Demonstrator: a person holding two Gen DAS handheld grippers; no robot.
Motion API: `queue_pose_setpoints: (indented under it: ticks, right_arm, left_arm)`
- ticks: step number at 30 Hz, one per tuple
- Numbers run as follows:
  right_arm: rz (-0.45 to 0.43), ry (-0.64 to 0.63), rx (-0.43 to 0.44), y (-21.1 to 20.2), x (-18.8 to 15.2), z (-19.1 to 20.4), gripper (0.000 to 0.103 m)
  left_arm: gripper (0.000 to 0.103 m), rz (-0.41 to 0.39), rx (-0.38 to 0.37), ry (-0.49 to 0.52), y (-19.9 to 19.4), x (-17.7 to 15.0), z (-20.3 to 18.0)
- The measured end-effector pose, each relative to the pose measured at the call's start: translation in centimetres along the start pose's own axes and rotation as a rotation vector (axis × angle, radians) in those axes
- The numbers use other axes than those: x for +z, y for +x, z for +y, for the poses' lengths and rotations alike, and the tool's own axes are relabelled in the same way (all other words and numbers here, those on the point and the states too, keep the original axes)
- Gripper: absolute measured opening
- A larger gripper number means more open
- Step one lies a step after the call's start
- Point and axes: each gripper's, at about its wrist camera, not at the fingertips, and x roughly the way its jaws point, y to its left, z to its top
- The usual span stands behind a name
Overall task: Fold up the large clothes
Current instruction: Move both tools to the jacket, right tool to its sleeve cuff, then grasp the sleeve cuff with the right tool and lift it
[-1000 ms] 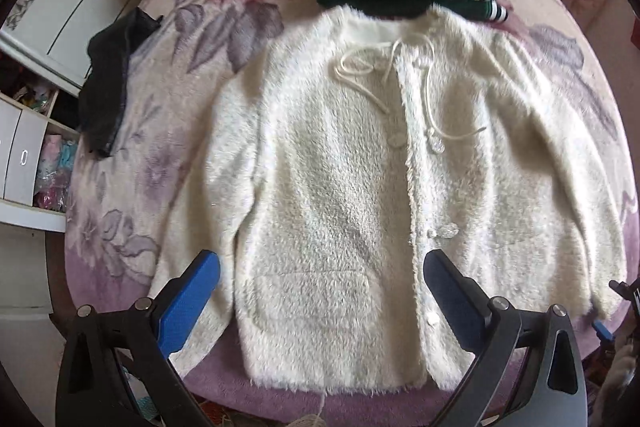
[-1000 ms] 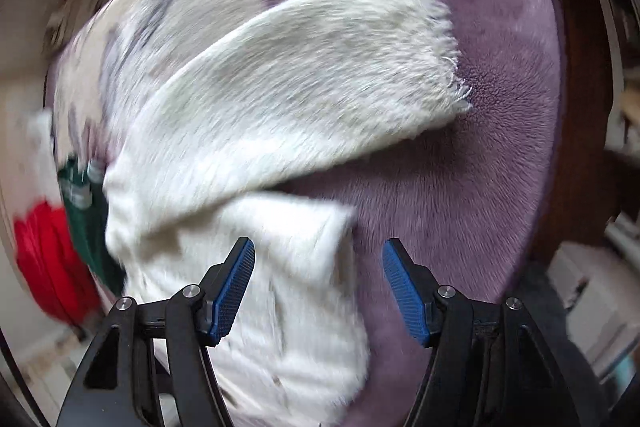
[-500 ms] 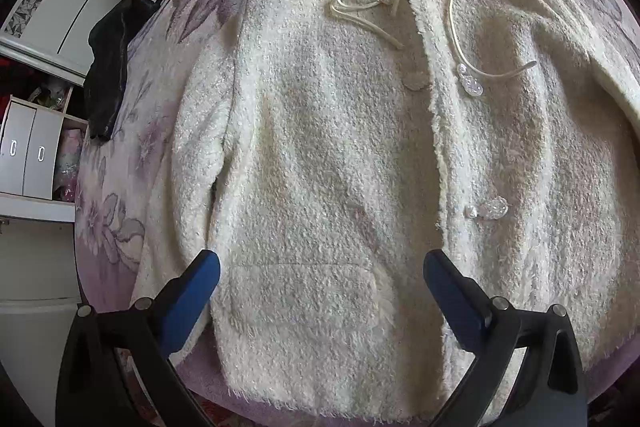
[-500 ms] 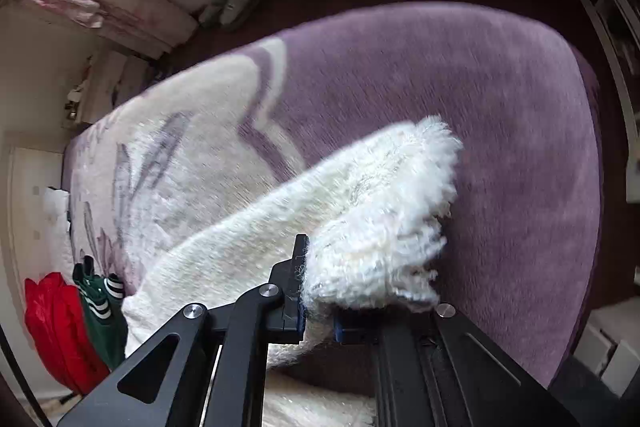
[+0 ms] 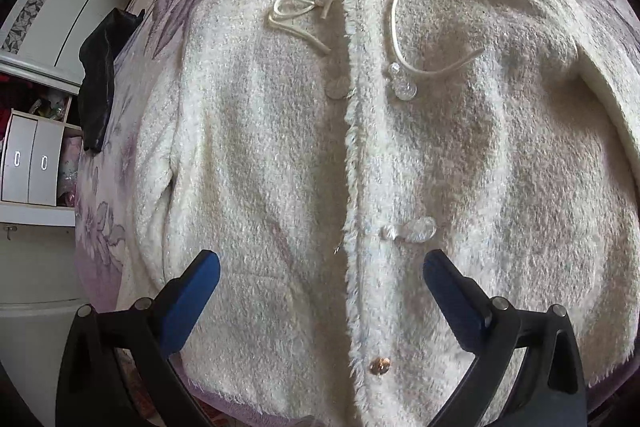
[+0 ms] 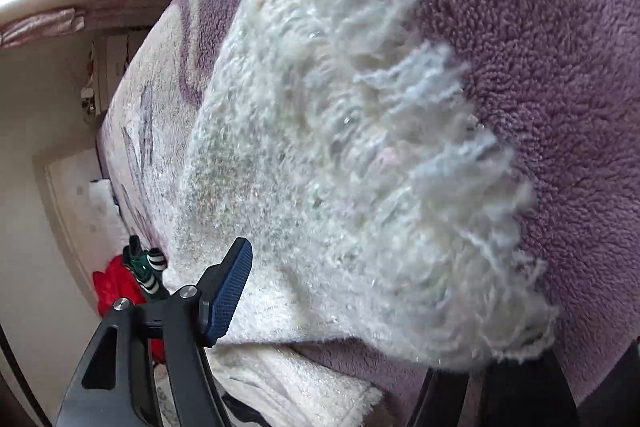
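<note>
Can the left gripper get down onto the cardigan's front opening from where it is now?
Probably yes. The left gripper hangs open right over the white cardigan, its fingers straddling the buttoned front edge. Nothing lies between them and the fabric.

The left gripper is hovering with its jaws spread wide above the white fuzzy cardigan lying on the floral blanket.

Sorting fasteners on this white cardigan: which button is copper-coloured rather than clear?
The copper button lowest on the cardigan placket, near the hem; the clear buttons sit higher.
</note>
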Motion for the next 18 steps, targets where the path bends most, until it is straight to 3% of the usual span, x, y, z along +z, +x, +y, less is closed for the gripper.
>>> queue_pose_setpoints:
  ticks: [4, 6, 9, 13, 18]
  right_arm:
    - [-0.105, 0.012, 0.008, 0.7, -1.1, 0.9, 0.068]
    - [-0.125, -0.007, 0.019, 1.1, -1.6, 1.7, 0.009]
    - [-0.147, -0.062, 0.013, 0.0, -1.5, 3.3, 0.009]
    - [-0.181, -0.206, -0.042, -0.6, -3.7, 8.8, 0.009]
    - [-0.191, -0.422, -0.044, -3.1, -7.5, 16.4, 0.009]
  left_arm:
    - [0.103, -0.023, 0.002, 0.001, 1.8, 2.3, -1.3]
    - [0.103, -0.018, -0.004, 0.001, 2.8, 3.2, -1.6]
    - [0.103, -0.022, -0.007, 0.020, 3.9, 4.3, -2.0]
    - [0.103, -0.014, -0.010, 0.040, 5.3, 5.6, -1.7]
    - [0.103, 0.045, -0.092, -0.044, 6.3, 6.2, 1.1]
